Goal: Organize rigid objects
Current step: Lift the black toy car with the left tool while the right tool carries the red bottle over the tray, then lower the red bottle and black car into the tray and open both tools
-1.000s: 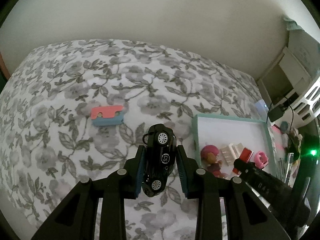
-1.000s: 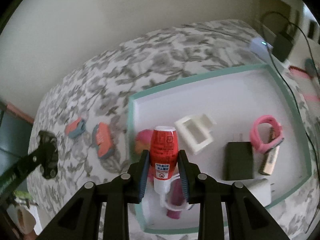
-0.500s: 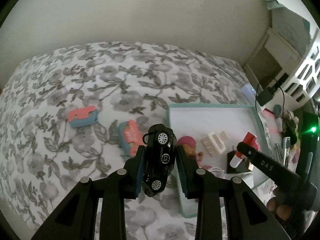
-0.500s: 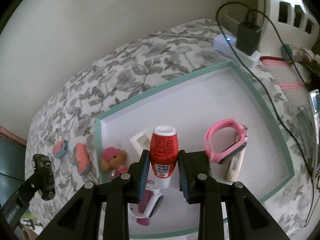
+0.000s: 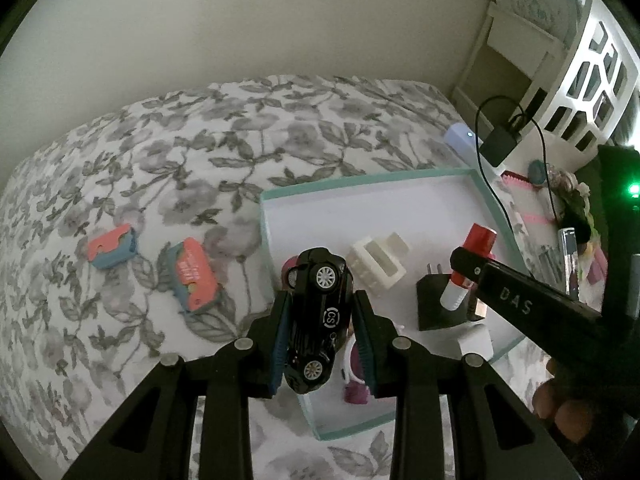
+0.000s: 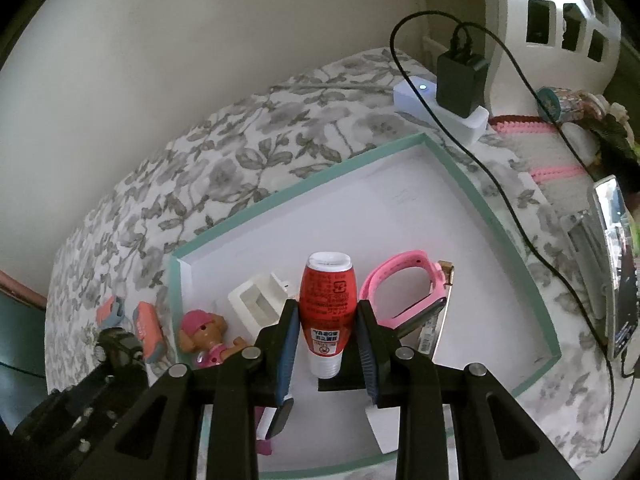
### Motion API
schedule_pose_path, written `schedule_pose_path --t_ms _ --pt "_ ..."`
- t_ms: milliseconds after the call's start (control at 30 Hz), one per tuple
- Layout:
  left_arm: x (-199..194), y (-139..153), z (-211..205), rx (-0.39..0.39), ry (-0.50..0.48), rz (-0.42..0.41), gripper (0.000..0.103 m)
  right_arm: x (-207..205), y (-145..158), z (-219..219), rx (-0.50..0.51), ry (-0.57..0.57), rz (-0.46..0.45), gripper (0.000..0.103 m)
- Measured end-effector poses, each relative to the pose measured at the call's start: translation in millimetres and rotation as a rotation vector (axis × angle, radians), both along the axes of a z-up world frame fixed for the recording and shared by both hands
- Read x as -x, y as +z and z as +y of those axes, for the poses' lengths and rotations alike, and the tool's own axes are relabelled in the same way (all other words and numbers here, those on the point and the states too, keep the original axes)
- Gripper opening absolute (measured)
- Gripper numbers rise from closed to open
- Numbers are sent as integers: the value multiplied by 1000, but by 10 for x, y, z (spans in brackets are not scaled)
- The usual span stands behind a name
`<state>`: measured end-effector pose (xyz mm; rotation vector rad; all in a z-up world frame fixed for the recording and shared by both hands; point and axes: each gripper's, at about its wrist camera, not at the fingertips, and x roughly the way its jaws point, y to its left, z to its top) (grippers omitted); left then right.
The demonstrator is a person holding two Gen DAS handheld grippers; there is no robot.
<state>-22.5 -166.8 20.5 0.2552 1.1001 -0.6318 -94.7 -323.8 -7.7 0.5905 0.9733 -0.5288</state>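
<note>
My left gripper (image 5: 320,316) is shut on a black toy car (image 5: 318,316) and holds it above the near left corner of the teal-rimmed white tray (image 5: 360,182). My right gripper (image 6: 328,320) is shut on a red bottle with a white cap (image 6: 328,312), held above the tray (image 6: 300,192); the bottle also shows in the left wrist view (image 5: 472,260). The tray holds a white block (image 6: 260,304), a pink watch (image 6: 404,280), a pink-capped dog figure (image 6: 204,332) and a black charger (image 5: 436,304).
Two coral-and-blue items (image 5: 112,246) (image 5: 194,274) lie on the floral bedspread (image 5: 160,160) left of the tray. A white power strip with a black plug and cable (image 6: 456,80) sits behind the tray. Clutter and a white headboard (image 6: 560,20) stand at the right.
Both grippers have moved to the right and forward over the tray, each keeping its object. The coral items have shifted left in both views.
</note>
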Motion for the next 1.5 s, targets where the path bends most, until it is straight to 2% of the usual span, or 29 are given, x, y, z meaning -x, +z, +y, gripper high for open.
schedule_pose_path --t_ms 467,1000,1267,1367,1433,1500 --pt "23 -161 -201 -12 -33 2 32 26 -69 -21 -21 -5 19 31" --pt "-7 -373 -263 -61 -37 21 32 -9 -102 15 -6 15 46 31" --pt "-14 -389 -258 -65 -33 26 32 -11 -103 9 -6 16 45 31" --pt "-18 -400 -255 -73 -30 29 36 -12 -103 10 -6 16 45 31" --pt "-23 -406 -253 -82 -25 26 43 -13 -104 9 -5 17 46 31" --pt "-31 -409 -246 -81 -21 29 44 -13 -103 11 -5 16 46 31"
